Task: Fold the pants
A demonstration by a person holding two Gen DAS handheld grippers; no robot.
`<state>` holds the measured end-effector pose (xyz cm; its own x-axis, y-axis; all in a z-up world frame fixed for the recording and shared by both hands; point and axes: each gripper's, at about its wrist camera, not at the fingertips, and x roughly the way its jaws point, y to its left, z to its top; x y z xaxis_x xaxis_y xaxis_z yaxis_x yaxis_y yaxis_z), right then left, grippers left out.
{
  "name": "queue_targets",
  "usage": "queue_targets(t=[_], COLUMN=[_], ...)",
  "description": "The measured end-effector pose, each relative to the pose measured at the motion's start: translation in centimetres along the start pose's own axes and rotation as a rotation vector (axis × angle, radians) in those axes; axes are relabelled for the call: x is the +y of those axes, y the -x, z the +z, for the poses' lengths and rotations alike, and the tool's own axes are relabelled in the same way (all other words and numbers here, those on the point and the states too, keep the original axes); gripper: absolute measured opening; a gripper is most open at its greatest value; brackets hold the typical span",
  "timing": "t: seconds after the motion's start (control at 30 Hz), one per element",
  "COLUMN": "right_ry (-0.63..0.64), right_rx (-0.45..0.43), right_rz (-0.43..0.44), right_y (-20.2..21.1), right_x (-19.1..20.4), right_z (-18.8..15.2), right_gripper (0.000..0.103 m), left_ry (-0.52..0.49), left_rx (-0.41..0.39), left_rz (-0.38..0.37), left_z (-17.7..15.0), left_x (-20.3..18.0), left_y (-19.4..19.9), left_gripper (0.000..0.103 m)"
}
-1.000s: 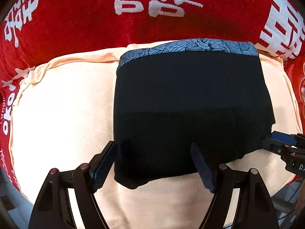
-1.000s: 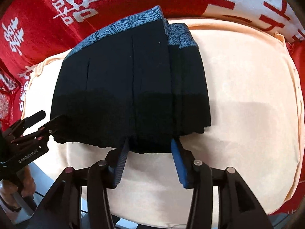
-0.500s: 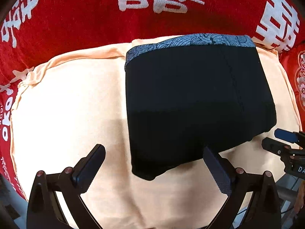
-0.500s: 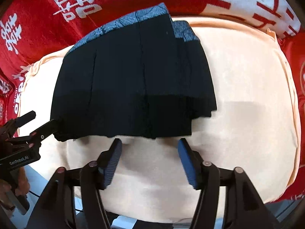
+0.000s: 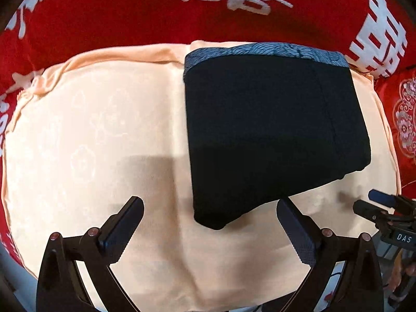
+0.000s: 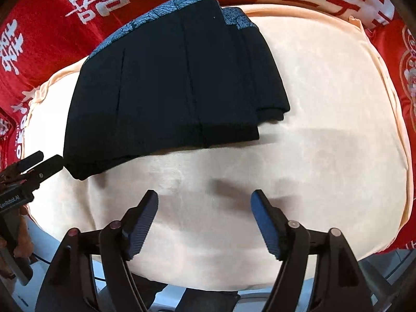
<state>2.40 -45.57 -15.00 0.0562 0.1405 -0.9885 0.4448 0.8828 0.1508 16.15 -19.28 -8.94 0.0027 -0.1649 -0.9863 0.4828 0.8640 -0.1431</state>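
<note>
The black pants [image 5: 273, 135] lie folded into a compact block on the peach cloth [image 5: 98, 130], with a blue patterned waistband [image 5: 265, 52] at the far edge. In the right wrist view the folded pants [image 6: 169, 85] show stacked layers at their right side. My left gripper [image 5: 208, 223] is open and empty, just in front of the pants' near corner. My right gripper [image 6: 204, 215] is open and empty, a short way back from the pants' near edge. Each gripper also shows at the edge of the other's view: the right gripper [image 5: 384, 210] and the left gripper [image 6: 33, 166].
The peach cloth [image 6: 325, 130] covers a table; a red cloth with white characters [image 5: 130, 13] lies behind and around it. The table's front edge runs just below both grippers.
Both grippers have let go of the pants' near edge, opened wide and drawn back toward the table's front. The pants lie still in their folded shape.
</note>
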Motion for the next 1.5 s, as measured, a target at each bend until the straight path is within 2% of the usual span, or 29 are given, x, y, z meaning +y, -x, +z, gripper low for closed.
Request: queue_targets(t=[0.27,0.4,0.6,0.7,0.87,0.93,1.0,1.1,1.17,1.27,1.33,1.4,1.5], right_ry=[-0.014,-0.003,-0.040,-0.044,-0.016,-0.010,0.004,0.014,-0.013,-0.053,-0.057,-0.040,-0.016], right_rx=[0.021,-0.001,-0.076,-0.088,-0.110,-0.104,-0.083,-0.053,-0.057,-0.066,-0.056,-0.016,0.056], right_rz=[0.019,0.036,0.104,0.093,0.075,0.121,0.162,0.161,0.162,0.226,0.282,0.327,0.393], right_y=[-0.5,0.0,2.2,2.4,2.3,1.6,0.9,-0.3,-0.4,-0.3,-0.6,-1.3,-3.2], right_x=[-0.6,-1.6,-4.6,-6.0,-6.3,-5.9,-6.2,-6.6,-7.7,-8.6,-9.1,-9.4,-10.2], right_z=[-0.2,0.9,4.3,6.9,9.9,10.4,11.2,11.9,12.0,12.6,12.8,12.8,12.7], right_gripper=[0.078,0.078,0.078,0.078,0.078,0.078,0.078,0.078,0.078,0.078,0.078,0.078,0.078], left_ry=[0.019,0.044,0.135,0.166,0.162,0.144,0.138,0.141,0.152,0.145,0.143,0.136,0.138], left_rx=[-0.022,-0.024,-0.053,-0.055,-0.062,-0.058,-0.056,-0.015,-0.004,-0.002,-0.002,0.005,0.045], left_rz=[-0.022,-0.015,-0.017,-0.005,0.042,0.052,0.038,-0.026,-0.035,-0.026,-0.047,-0.071,-0.153], left_z=[0.8,1.9,4.1,5.1,5.9,6.2,6.7,7.2,7.4,7.8,7.8,8.0,8.2], left_x=[1.4,1.4,2.7,3.3,2.9,2.7,3.0,3.8,4.1,4.0,4.2,4.4,4.9], left_y=[-0.1,-0.4,-0.3,-0.6,-1.2,-1.5,-1.7,-3.0,-3.5,-4.2,-4.4,-4.8,-6.1], left_gripper=[0.103,0.103,0.103,0.103,0.103,0.103,0.103,0.103,0.103,0.103,0.103,0.103,0.103])
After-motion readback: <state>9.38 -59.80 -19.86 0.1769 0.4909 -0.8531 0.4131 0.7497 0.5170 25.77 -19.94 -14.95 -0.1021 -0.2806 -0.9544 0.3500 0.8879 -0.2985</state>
